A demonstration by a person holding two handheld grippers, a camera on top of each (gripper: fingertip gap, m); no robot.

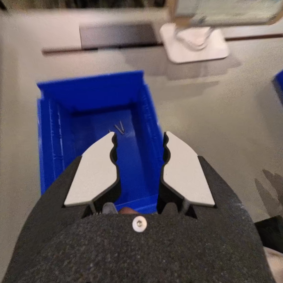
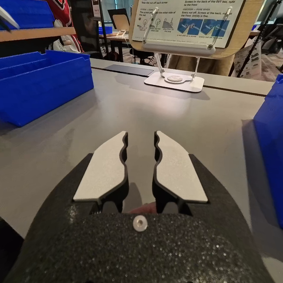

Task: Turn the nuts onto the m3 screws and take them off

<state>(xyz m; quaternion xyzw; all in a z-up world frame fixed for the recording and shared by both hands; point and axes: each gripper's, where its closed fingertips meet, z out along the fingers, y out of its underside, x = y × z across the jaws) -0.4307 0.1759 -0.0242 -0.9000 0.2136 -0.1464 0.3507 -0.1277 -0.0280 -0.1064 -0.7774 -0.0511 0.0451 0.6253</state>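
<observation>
1. The left claw (image 1: 139,134) hangs over a blue bin (image 1: 144,98) on the grey counter (image 1: 214,122), its two fingers spread wide apart with nothing between them.
2. A few thin metal screws (image 1: 120,127) lie on the bin floor, close together just beyond the left fingertip. The view is blurred, so I cannot tell whether nuts sit on them.
3. The right claw (image 2: 140,134) is held low over bare counter, its fingers parted with a moderate gap and empty. It is well apart from the screws, between the blue bin at its left (image 2: 46,85) and a second blue bin (image 2: 272,137) at its right edge.
4. A stand with an instruction sheet (image 2: 180,23) rises at the far side of the counter.
5. Handling, as a judgement: the screws are very light, stiff and smooth, so they will likely roll or skitter on the plastic floor if nudged.
6. Best hold is across the shank near its middle, pinched in the notched fingertips, leaving one end free for the nut.
7. Lying flat and touching each other, they risk coming up in pairs; the bin walls also limit the angle of approach.
</observation>
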